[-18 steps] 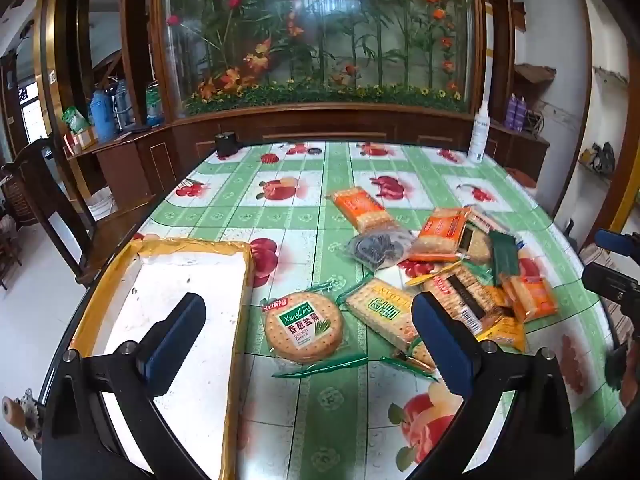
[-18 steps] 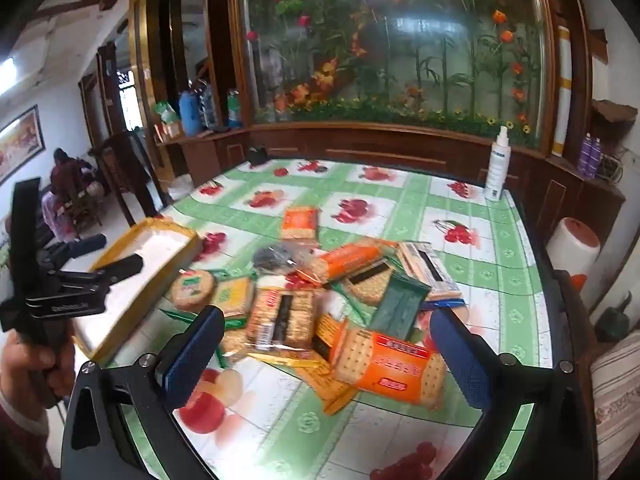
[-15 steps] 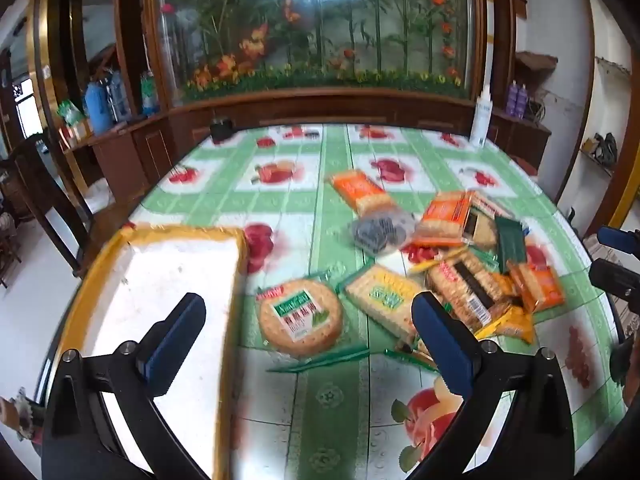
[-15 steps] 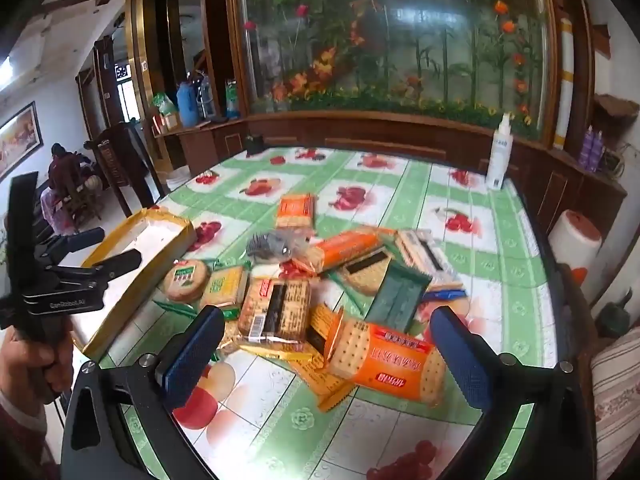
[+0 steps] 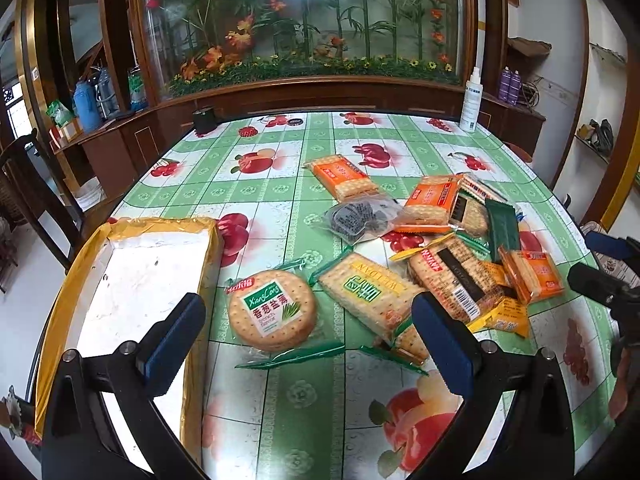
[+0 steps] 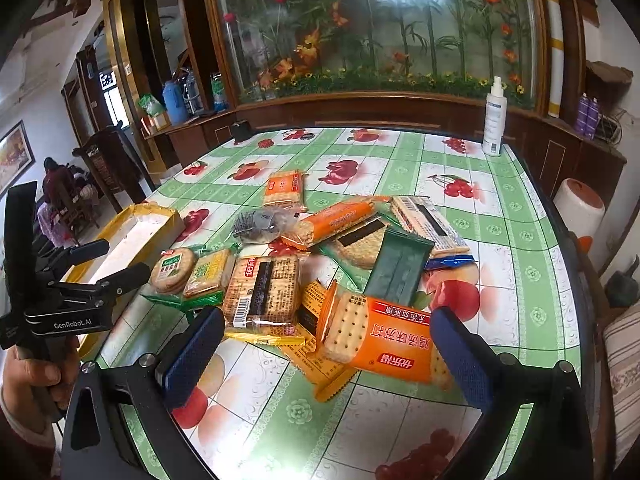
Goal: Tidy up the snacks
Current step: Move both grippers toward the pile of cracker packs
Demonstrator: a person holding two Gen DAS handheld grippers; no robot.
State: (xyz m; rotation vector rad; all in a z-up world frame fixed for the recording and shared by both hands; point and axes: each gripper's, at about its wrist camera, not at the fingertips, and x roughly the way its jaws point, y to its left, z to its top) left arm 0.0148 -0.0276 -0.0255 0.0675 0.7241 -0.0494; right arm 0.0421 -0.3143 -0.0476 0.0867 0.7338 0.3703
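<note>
- Left gripper (image 5: 308, 332): jaws wide apart, holding nothing, tilted down over the near left of the table (image 5: 280, 184).
- Between its blue pads lies a round cracker pack (image 5: 273, 316), flat on the cloth; a yellow cracker pack (image 5: 370, 296) lies just to its right.
- Left of the round pack, a white tray (image 5: 132, 280) with a yellow rim sits at the table's left edge, one pad over it.
- Right gripper (image 6: 324, 354): jaws wide apart, holding nothing, angled down over the near right of the snack pile.
- Between its pads lies an orange cracker pack (image 6: 384, 340), resting on flat yellow wrappers.
- Beyond it the pile overlaps: a brown cracker pack (image 6: 264, 288), a dark green packet (image 6: 400, 266), a clear bag of dark snacks (image 6: 260, 226), and further orange packs.
- One orange pack (image 6: 283, 188) lies apart, farther off.
- A white spray bottle (image 6: 495, 120) stands upright at the far right corner.
- A hand (image 6: 36, 372) grips the left tool's handle at the left edge.
</note>
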